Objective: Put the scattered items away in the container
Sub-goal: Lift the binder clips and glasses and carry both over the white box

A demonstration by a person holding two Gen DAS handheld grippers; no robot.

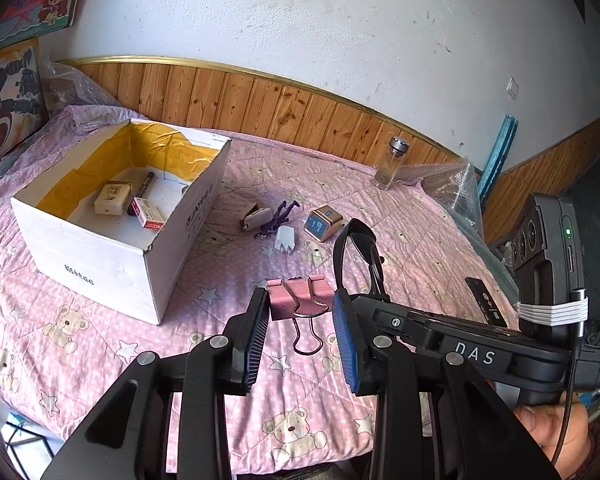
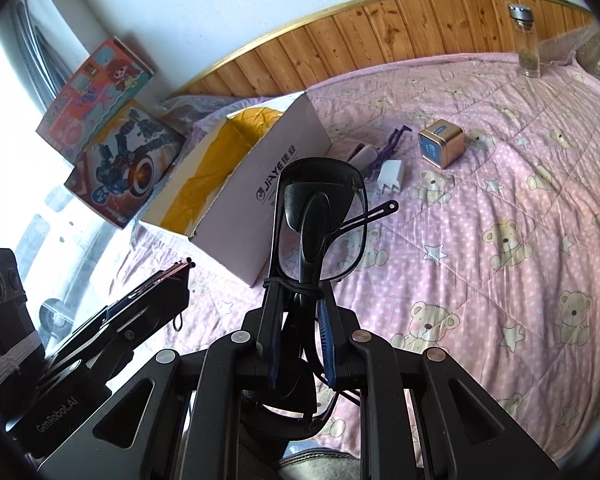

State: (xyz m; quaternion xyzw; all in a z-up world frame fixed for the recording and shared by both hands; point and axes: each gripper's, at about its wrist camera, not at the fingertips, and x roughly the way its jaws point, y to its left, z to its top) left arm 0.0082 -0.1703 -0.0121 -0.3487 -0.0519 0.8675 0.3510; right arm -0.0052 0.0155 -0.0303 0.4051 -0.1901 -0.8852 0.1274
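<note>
1. The left gripper (image 1: pixel 300 312) hangs spread wide over a pink binder clip (image 1: pixel 298 294) on the pink quilt (image 1: pixel 100 340)
2. A white cardboard box (image 1: pixel 116 256) near the quilt's far left corner holds a marker and two small packets
3. The right gripper (image 1: pixel 374 280) clamps black glasses (image 1: pixel 354 248)

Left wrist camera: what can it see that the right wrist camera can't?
Only the left wrist view shows inside the white box, with a marker and small packets, and the pink binder clip between the open left claw. Only the right wrist view shows the right claw shut on black glasses. Both show the gold cube and white charger.
</note>
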